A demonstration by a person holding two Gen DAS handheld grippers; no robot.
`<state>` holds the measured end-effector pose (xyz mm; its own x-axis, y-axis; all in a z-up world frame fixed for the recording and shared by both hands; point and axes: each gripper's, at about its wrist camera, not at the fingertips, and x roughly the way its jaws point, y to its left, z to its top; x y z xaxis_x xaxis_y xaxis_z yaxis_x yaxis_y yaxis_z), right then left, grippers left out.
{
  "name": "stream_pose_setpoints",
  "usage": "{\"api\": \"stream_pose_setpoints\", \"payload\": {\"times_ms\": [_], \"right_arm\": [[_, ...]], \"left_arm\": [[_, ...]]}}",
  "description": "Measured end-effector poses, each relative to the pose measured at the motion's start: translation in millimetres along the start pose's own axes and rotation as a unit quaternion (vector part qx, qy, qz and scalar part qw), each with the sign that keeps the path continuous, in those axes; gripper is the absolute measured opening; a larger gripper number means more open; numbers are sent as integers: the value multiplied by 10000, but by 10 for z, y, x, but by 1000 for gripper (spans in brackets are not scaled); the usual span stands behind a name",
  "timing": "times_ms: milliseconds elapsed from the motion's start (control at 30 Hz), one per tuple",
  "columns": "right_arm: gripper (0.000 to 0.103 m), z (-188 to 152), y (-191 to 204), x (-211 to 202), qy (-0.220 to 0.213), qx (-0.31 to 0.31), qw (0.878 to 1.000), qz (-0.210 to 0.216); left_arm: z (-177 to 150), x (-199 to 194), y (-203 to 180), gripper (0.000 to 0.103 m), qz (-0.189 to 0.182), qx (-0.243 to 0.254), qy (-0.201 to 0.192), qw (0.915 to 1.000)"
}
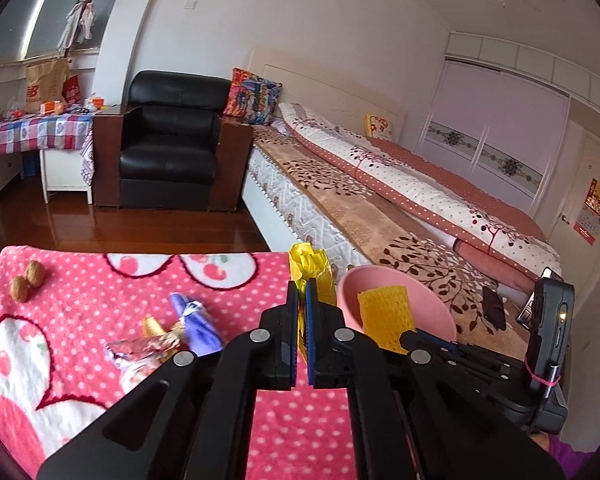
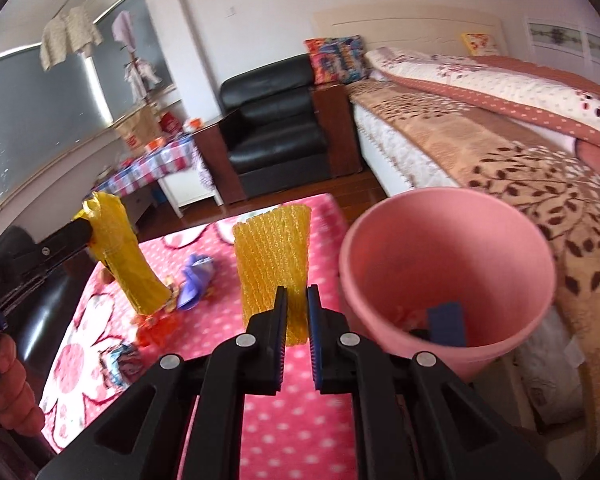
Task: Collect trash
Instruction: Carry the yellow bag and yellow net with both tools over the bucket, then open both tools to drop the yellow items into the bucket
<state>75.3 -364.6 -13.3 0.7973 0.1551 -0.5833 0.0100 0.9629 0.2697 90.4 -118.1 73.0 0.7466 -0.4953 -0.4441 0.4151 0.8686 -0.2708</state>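
My left gripper (image 1: 302, 286) is shut on a crumpled yellow plastic wrapper (image 1: 310, 266), lifted above the pink dotted blanket (image 1: 100, 288); the same wrapper (image 2: 120, 252) hangs at the left of the right wrist view. My right gripper (image 2: 297, 294) is shut on a yellow foam net sleeve (image 2: 274, 256), held upright just left of the pink bin (image 2: 444, 248). That bin (image 1: 432, 308) stands at the blanket's right edge with dark scraps (image 2: 446, 322) at its bottom. A purple wrapper (image 1: 196, 322), foil wrappers (image 1: 140, 354) and two walnuts (image 1: 28, 280) lie on the blanket.
A bed (image 1: 400, 200) with a patterned quilt runs along the right, close behind the bin. A black armchair (image 1: 172, 140) and a table with a checked cloth (image 1: 32, 132) stand across the wooden floor (image 1: 140, 228). A hand (image 2: 8, 392) holds the left gripper's handle.
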Motion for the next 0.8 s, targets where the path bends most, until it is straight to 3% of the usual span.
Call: {"api": "stream_pose_setpoints", "payload": {"times_ms": [333, 800], "right_arm": [[10, 76, -750, -85, -99, 377, 9960, -800], [10, 1, -1085, 213, 139, 601, 9930, -1009]], "left_arm": [[26, 700, -708, 3, -462, 480, 224, 9975], [-210, 1381, -986, 3, -422, 723, 663, 9943]]}}
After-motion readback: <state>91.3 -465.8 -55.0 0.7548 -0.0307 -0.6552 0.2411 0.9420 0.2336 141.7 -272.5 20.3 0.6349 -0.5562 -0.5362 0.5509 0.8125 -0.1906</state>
